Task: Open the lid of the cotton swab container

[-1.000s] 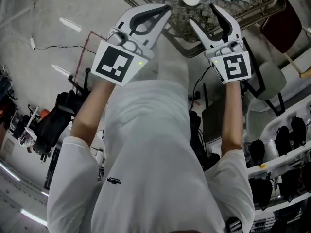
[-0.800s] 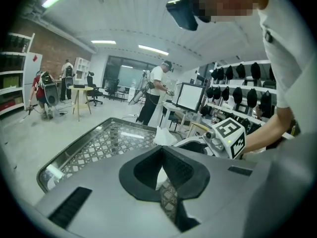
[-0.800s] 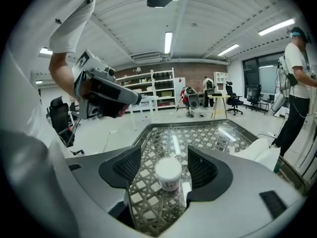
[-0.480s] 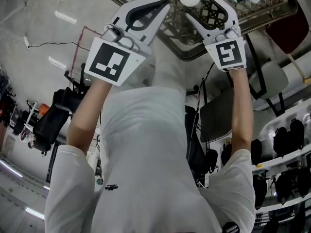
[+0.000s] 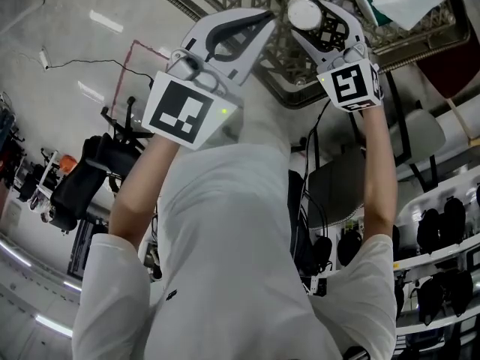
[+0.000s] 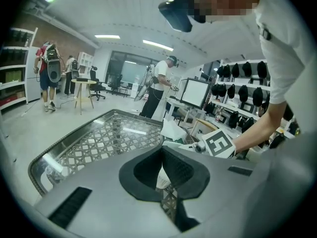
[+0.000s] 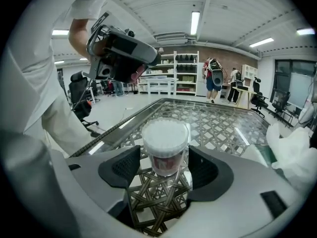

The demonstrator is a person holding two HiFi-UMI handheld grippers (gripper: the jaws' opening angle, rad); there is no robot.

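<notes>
Right claw, jaws just opened wide, straddles the cotton swab container, which stands upright on the lattice-patterned bench with its white lid on; neither pad touches it. Left claw is closed, holding nothing.

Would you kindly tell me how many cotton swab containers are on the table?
1. The cotton swab container stands upright on the table, lid on, between the jaws of the open right gripper. Others may be hidden outside the views.
</notes>
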